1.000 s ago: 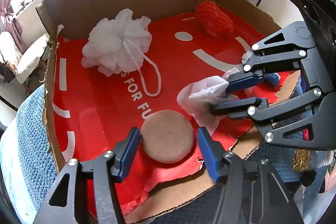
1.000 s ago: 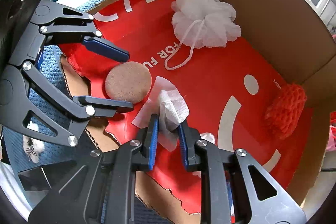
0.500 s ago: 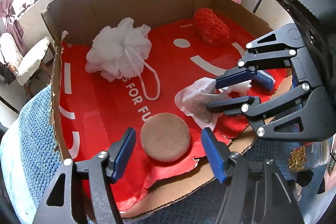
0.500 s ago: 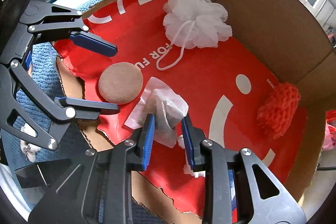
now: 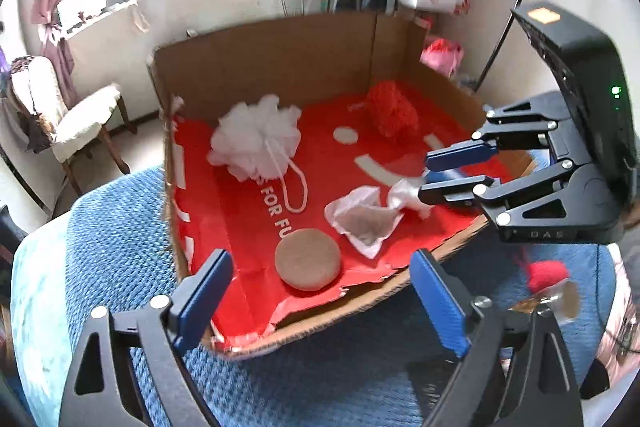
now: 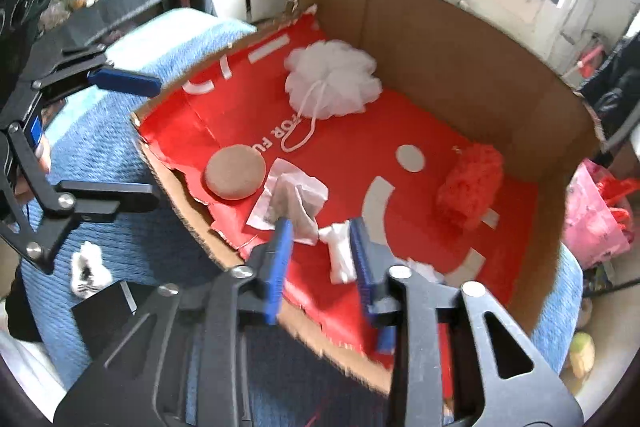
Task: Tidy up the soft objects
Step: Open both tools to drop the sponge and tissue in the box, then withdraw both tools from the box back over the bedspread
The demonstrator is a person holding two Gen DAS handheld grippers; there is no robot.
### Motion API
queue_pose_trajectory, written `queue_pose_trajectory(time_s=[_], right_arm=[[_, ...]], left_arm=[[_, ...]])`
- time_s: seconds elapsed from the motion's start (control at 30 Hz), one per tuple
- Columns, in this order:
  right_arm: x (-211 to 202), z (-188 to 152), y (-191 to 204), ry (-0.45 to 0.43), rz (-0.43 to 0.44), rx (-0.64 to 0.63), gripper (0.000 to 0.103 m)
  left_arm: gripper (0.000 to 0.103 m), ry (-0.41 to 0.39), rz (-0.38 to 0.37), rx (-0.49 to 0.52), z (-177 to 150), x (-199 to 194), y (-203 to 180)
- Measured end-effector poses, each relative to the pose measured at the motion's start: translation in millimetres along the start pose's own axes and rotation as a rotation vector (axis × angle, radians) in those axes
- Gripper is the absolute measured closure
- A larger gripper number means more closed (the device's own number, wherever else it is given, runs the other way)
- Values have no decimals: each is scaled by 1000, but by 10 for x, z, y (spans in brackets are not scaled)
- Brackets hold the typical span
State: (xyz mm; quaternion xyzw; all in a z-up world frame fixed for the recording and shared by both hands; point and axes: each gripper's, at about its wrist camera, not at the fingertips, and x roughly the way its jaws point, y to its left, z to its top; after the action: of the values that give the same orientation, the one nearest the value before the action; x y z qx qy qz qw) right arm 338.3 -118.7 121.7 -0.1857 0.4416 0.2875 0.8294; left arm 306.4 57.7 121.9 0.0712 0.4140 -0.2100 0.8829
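Observation:
A cardboard box [image 5: 280,67] with a red liner holds a white mesh pouf [image 5: 256,139], a red knitted piece [image 5: 392,111], a tan round sponge [image 5: 307,259], a white wrapped pouch [image 5: 364,223] and a small white crumpled piece [image 5: 408,197]. They also show in the right wrist view: the pouf [image 6: 332,85], the red knit [image 6: 470,183], the sponge [image 6: 235,172], the pouch [image 6: 294,197], the white piece [image 6: 340,251]. My left gripper [image 5: 320,291] is open and empty, over the box's near edge. My right gripper [image 6: 320,247] is open above the white piece, holding nothing.
The box sits on a blue woven cushion [image 5: 120,235]. A chair [image 5: 76,115] stands at the left by the window. A pink bag [image 6: 596,219] lies to the right of the box. A red-and-clear object [image 5: 552,287] lies on the cushion at right.
My right gripper has opened and let go of the white pouch, which now lies on the liner. Both grippers have pulled back and up from the box.

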Motion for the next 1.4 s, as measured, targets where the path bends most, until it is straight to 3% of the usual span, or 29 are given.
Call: queue_pose_trajectory(time_s=[0.03,0.07,0.43,0.6,0.8,0.87,1.07,1.4], right_arm=[[-99,8,-18,-20,-8,8,31],[-228,-30,-16,-58,-22,13,26],[-1239,-541,130,-228,-111,97,24],[-1658,-894,287,-313,-159,135,16],[-1984,-1331,460,-396,-184,196,14],[-2054,-1480,518,-422,-199,224,8],[-2059,-1895,681,-453,-244,291,6],[-1614,-2479,963,-469,-327,433,6]], left_arm=[[7,-16,0,-5,-11,-67,-24],[6,-35,0,-9,-26,-146,-58],[0,-210,11,-35,-305,-876,-517],[0,-281,19,-63,-526,-1144,-706],[0,-352,31,-90,-807,-1385,-921],[0,-372,45,-100,-898,-1450,-984],[0,-413,70,-100,-1201,-1545,-1213],[0,-430,107,-124,-1749,-1288,-1514]])
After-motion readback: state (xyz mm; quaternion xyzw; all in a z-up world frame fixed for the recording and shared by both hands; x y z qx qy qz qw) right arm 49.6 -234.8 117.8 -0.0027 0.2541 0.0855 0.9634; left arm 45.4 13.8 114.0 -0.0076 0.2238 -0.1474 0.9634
